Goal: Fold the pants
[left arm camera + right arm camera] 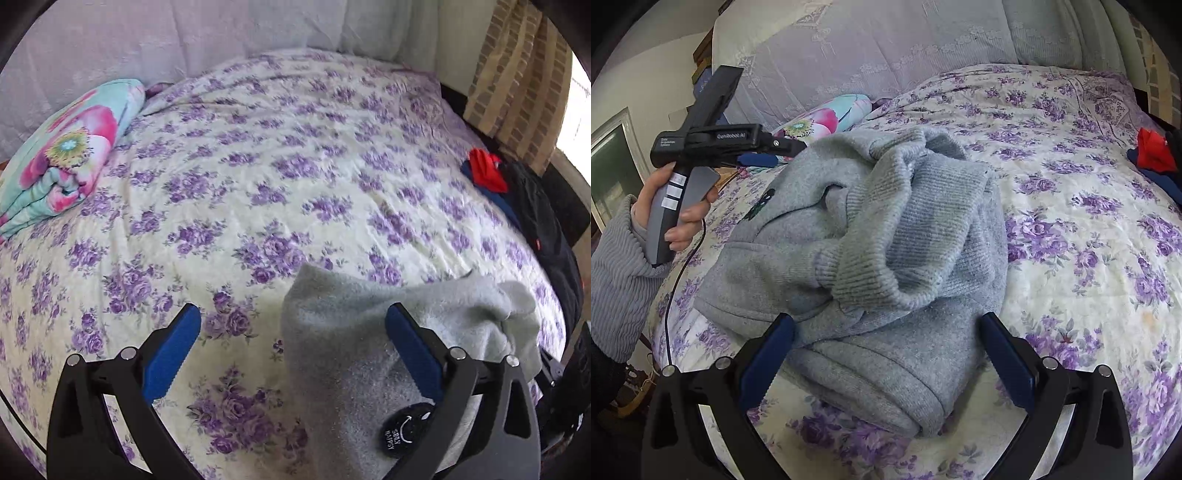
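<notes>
Grey fleece pants (886,240) lie folded in a thick bundle on the floral bedspread (1089,221), ribbed cuffs heaped on top. A black round patch (402,432) shows on them in the left wrist view. My right gripper (886,354) is open, its blue-padded fingers on either side of the bundle's near end. My left gripper (291,350) is open at the pants' (369,350) left edge, its right finger over the fabric; it also shows in the right wrist view (757,158), hand-held at the bundle's far left.
A rolled floral blanket (62,158) lies at the far left by the lilac headboard cover (868,48). Red, blue and black clothes (491,177) are piled at the bed's right edge. A patterned curtain (517,74) hangs at the far right.
</notes>
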